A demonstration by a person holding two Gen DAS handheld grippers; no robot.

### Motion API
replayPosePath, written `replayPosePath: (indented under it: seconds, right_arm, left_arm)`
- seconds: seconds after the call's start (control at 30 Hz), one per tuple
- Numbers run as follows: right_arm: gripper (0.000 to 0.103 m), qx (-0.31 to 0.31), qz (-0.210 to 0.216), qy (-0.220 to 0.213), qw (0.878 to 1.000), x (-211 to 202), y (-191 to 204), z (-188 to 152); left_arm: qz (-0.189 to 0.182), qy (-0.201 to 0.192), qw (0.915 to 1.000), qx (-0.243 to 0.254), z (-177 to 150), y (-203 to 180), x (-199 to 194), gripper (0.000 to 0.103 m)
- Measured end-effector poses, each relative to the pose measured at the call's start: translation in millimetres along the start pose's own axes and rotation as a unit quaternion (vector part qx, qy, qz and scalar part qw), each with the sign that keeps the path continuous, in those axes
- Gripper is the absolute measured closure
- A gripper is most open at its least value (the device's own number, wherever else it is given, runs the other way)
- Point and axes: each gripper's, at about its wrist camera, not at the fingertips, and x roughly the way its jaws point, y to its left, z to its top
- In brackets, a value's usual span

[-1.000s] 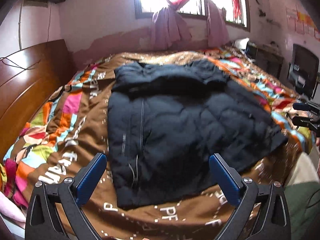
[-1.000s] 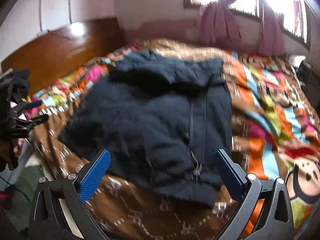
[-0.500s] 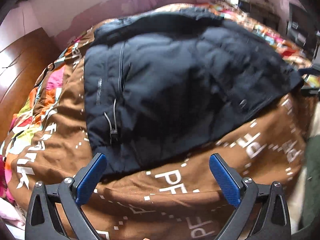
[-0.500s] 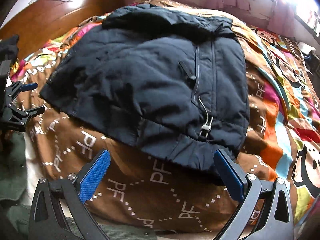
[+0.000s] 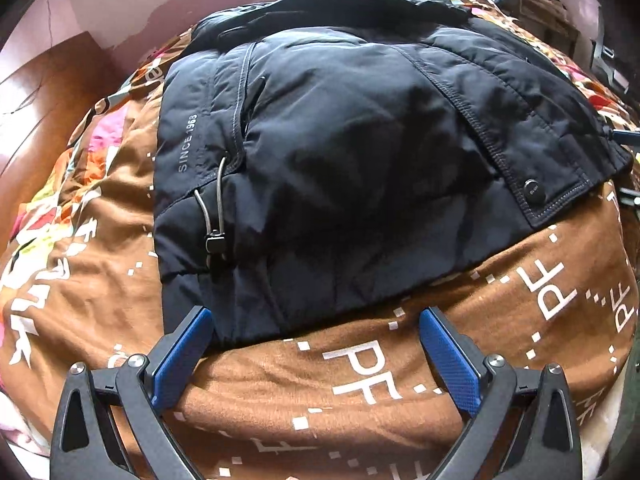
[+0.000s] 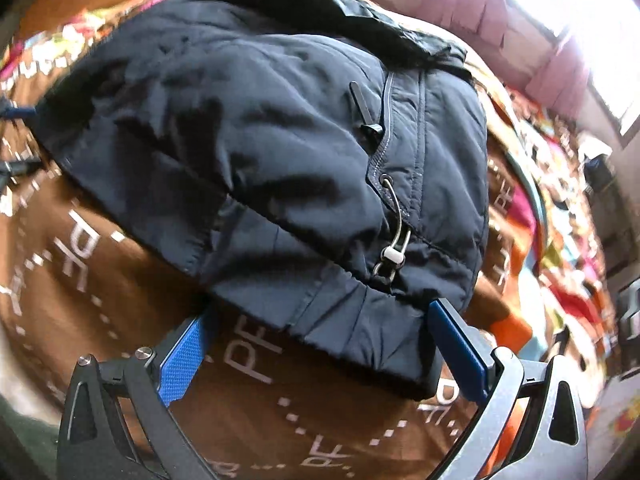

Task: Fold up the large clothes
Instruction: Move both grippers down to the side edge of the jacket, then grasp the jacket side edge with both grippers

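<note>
A dark navy padded jacket (image 5: 340, 140) lies spread flat on the bed, hem toward me; it also shows in the right wrist view (image 6: 260, 152). My left gripper (image 5: 316, 344) is open, low over the bedspread at the jacket's left hem corner, its left blue pad (image 5: 180, 360) touching the hem edge. My right gripper (image 6: 316, 344) is open at the right hem corner, with the hem lying between its jaws. A drawcord with a toggle (image 5: 214, 236) hangs near the left hem, and another cord toggle (image 6: 392, 256) sits near the right hem.
The bed carries a brown quilt with white "PF" lettering (image 5: 360, 372) and colourful patches (image 6: 560, 272). A wooden headboard (image 5: 36, 92) stands at the left. A bright window with pink curtains (image 6: 560, 20) is behind the bed.
Both grippers have moved forward and down to the jacket's hem. The jacket now fills both views and has not been lifted.
</note>
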Motion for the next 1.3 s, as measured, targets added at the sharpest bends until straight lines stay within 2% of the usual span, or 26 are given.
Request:
replayPosePath:
  seconds: [0.2,0.37,0.53,0.6,0.67,0.77,0.83,0.93,1.07,1.2,1.3]
  right_arm:
    - [0.002,-0.003,-0.062,-0.032,0.998,2,7,7]
    - [0.002,0.023,-0.056,-0.058,0.996,-5,-6,20]
    - [0.002,0.052,0.001,-0.073,0.996,-13,-34,43]
    - [0.008,0.051,0.026,-0.080,0.995,-21,-36,55]
    - [0.025,0.039,0.062,-0.083,0.994,-26,-37,71]
    - [0.042,0.030,0.111,-0.083,0.990,-32,-38,94]
    - [0.047,0.035,0.140,-0.070,0.987,-32,-39,108]
    - [0.047,0.057,0.178,-0.055,0.981,-28,-51,128]
    - [0.050,0.087,0.196,-0.062,0.975,-31,-63,140]
    - [0.055,0.155,0.224,-0.070,0.960,-29,-80,152]
    - [0.057,0.187,0.233,-0.072,0.951,-29,-88,162]
  left_arm:
    - [-0.006,-0.005,0.9999,-0.012,-2,1,0,0.000]
    - [-0.012,-0.012,0.9997,-0.020,-2,7,1,0.000]
    - [-0.018,-0.027,0.9993,-0.018,-1,8,-4,0.000]
    - [-0.013,-0.034,0.9993,-0.011,-2,5,-7,0.000]
    - [-0.008,-0.041,0.9991,-0.001,-2,1,-10,0.000]
    - [-0.002,-0.050,0.9986,0.015,-3,-6,-15,0.000]
    - [0.006,-0.055,0.9981,0.026,-2,-10,-17,0.000]
    - [0.026,-0.055,0.9977,0.031,-1,-11,-15,0.000]
    - [0.043,-0.055,0.9973,0.024,2,-9,-11,0.000]
    - [0.035,-0.098,0.9945,-0.017,5,3,-24,0.003]
    - [0.053,-0.130,0.9894,-0.039,7,12,-32,0.003]
